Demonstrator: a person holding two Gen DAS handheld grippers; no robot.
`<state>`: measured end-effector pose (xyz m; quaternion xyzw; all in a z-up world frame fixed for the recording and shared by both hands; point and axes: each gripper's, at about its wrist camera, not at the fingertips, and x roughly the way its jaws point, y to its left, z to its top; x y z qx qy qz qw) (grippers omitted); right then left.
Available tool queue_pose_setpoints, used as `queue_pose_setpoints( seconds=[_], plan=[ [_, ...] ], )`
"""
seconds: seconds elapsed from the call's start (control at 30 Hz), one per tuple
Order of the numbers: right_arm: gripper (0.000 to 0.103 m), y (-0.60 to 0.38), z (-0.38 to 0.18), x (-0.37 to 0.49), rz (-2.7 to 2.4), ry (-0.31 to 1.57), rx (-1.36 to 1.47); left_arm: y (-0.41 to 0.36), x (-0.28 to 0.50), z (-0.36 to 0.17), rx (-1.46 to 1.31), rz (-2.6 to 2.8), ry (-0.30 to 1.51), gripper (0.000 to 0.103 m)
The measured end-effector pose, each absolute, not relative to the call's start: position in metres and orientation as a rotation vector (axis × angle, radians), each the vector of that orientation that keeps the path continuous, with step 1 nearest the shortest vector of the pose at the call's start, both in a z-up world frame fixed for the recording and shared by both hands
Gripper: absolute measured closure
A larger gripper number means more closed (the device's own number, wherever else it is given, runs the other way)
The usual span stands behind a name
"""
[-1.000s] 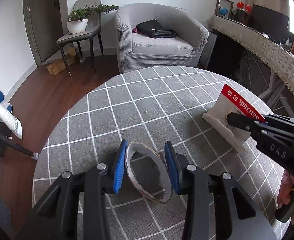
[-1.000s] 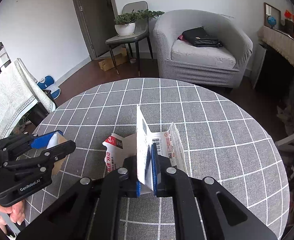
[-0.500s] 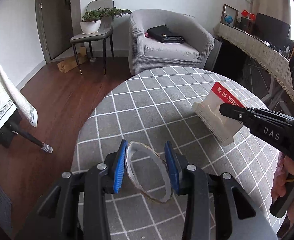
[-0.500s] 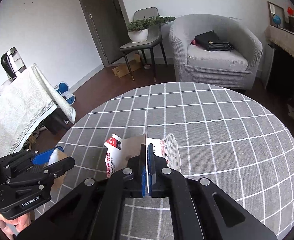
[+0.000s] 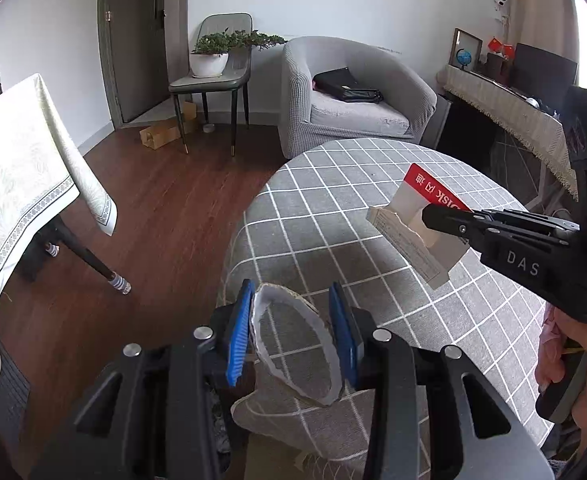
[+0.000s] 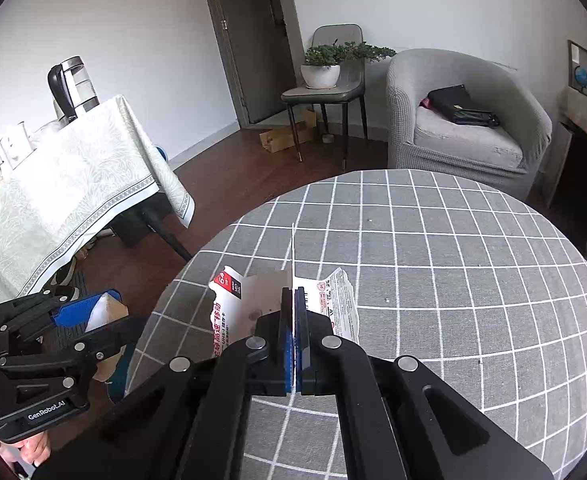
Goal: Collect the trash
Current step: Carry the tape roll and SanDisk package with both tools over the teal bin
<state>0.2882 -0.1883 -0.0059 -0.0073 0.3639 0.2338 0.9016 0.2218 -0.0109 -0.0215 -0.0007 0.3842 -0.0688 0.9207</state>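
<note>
A worn cardboard tape ring (image 5: 325, 334) sits squeezed between the blue pads of my left gripper (image 5: 293, 322), held above the left edge of the round checked table (image 5: 333, 208). My right gripper (image 6: 293, 312) is shut on a torn red-and-white card package (image 6: 233, 312); its thin sheet stands edge-on between the pads. The same package (image 5: 417, 220) shows in the left wrist view, held above the table in the right gripper (image 5: 429, 214). From the right wrist view, the left gripper (image 6: 89, 312) with the ring (image 6: 111, 310) hangs beyond the table's left rim.
A table under a pale cloth (image 6: 73, 184) stands to the left, with a kettle (image 6: 73, 88) on it. Behind are a grey armchair (image 5: 353, 100) holding a black bag, a chair with a potted plant (image 5: 213, 60), and a cardboard box (image 5: 161, 134) on the wood floor.
Both grippers carried their loads to the left, toward and past the table's left edge, and rose a little. The right gripper's pads pressed fully flat on the package sheet.
</note>
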Motion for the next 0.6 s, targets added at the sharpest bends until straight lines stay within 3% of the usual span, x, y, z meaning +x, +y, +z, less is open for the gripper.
queue_pose_setpoints(
  seconds=[0.6],
  plan=[
    [0.103,-0.061,-0.005,0.255,0.702,0.722,-0.140,0.100,0.216,-0.050,-0.067,0.026,0.845,0.063]
  ],
)
